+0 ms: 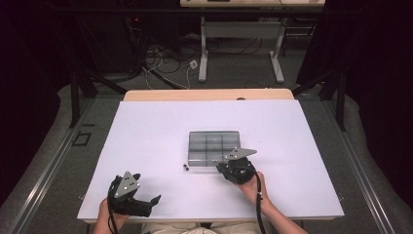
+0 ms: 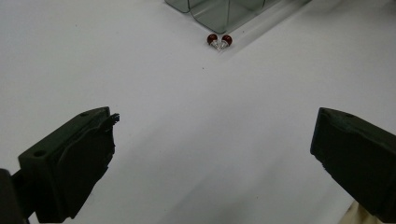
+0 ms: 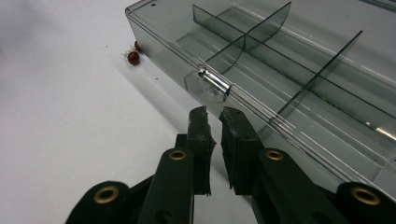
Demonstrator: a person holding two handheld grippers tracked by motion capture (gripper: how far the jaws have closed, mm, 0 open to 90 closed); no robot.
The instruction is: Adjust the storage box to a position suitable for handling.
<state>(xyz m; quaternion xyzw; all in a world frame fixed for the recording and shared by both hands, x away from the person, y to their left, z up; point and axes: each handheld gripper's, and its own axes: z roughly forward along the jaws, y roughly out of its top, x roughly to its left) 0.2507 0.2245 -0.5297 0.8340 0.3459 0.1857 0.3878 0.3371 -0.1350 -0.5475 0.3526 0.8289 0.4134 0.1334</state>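
Observation:
A smoky clear compartment box (image 1: 214, 132) lies with its lid shut at the middle of the white table. Two small red-headed studs (image 1: 185, 168) rest on the table by its near left corner. In the right gripper view the box's front wall (image 3: 163, 42) carries a small clear latch (image 3: 215, 86), and the studs (image 3: 133, 57) lie at the far left. My right gripper (image 3: 215, 116) points at that latch from just short of it, its jaws together but for a thin slit, nothing between them. My left gripper (image 2: 215, 140) hovers wide open over bare table, well short of the studs (image 2: 219, 40).
The white table sheet (image 1: 146, 126) spreads wide on all sides of the box. My right gripper (image 1: 223, 165) sits at the box's near edge and my left gripper (image 1: 147, 189) near the front left edge. Beyond the table, cables lie on the floor beside a desk frame (image 1: 203, 58).

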